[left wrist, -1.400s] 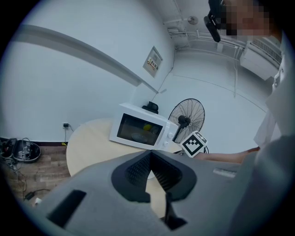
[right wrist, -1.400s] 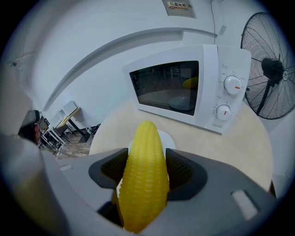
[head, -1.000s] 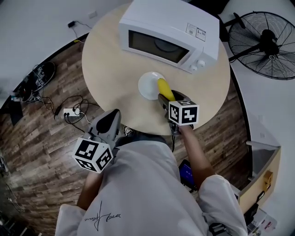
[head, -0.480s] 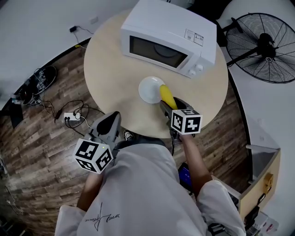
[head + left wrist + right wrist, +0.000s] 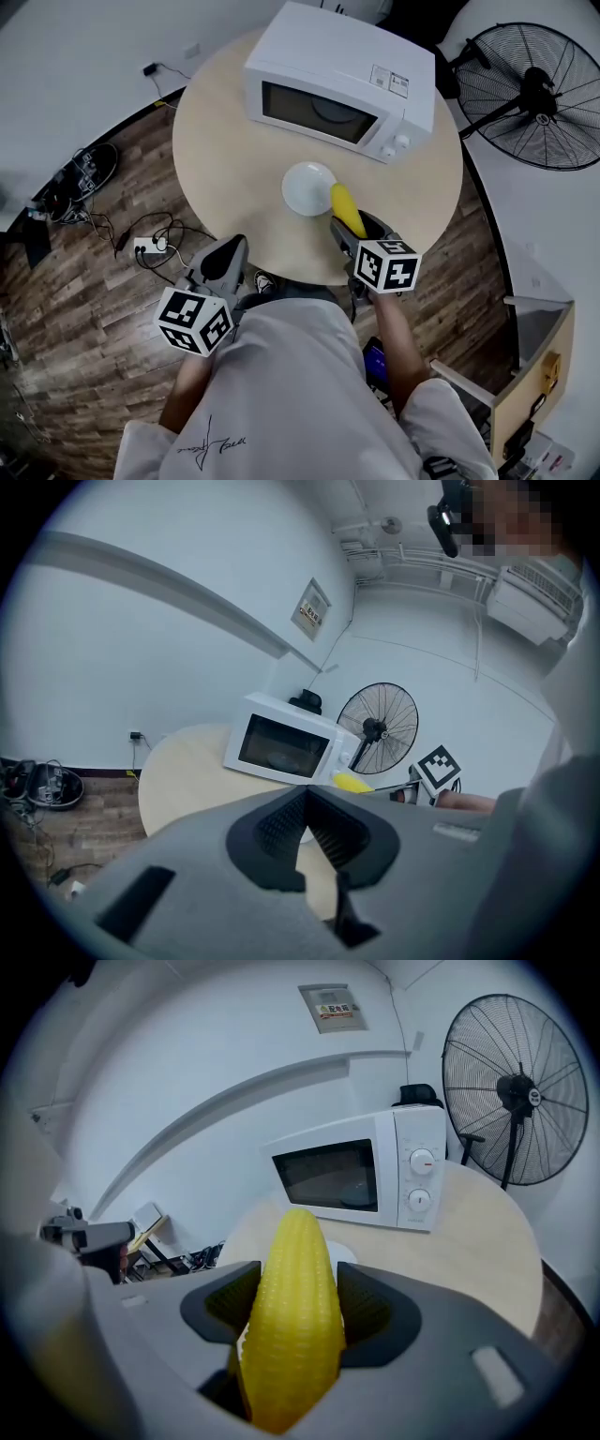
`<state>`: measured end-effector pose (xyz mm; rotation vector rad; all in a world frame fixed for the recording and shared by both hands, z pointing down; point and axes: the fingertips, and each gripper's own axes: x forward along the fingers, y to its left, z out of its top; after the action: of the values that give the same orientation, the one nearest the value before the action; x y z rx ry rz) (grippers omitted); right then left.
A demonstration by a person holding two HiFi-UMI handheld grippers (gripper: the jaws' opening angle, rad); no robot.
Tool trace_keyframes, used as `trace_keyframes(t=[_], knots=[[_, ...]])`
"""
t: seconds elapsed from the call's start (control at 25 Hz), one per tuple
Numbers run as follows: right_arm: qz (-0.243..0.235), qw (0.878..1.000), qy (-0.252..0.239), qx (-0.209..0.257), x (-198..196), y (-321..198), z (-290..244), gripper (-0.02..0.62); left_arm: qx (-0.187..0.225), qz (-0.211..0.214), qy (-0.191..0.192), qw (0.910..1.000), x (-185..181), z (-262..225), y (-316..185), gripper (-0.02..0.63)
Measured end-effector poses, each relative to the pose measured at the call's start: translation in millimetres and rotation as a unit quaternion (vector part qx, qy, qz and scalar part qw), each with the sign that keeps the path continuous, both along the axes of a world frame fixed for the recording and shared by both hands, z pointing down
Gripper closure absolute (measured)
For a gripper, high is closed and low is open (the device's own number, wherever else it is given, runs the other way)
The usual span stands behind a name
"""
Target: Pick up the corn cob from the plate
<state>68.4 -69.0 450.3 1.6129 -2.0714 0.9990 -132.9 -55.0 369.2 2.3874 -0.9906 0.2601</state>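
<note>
The right claw (image 5: 349,228) is clamped on the corn (image 5: 348,210), pads pressing its thick end from both sides so the tapered tip points away toward the microwave (image 5: 342,80). That lengthwise grip looks chosen to keep the cob from rolling. The corn seems clear of the plate (image 5: 302,187), its far tip just over the plate's right rim (contact there can't be ruled out from above). The left claw (image 5: 305,832) has its jaws together on nothing and hangs off the near left edge, probably kept out of the way. The round, pale wood tabletop (image 5: 225,159) carries only the plate and microwave. Around it is a dark plank floor (image 5: 94,309) with a power strip (image 5: 145,248), and a fan (image 5: 539,94) at far right.
</note>
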Motion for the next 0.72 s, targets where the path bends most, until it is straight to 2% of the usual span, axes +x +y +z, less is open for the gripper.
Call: trace_keyframes(t=[0.72], knots=[[0.03,0.998,-0.017,0.055,2,26,-55,0.327,0.0,-0.003,0.013,0.9999,-2,-10,1,0.614]])
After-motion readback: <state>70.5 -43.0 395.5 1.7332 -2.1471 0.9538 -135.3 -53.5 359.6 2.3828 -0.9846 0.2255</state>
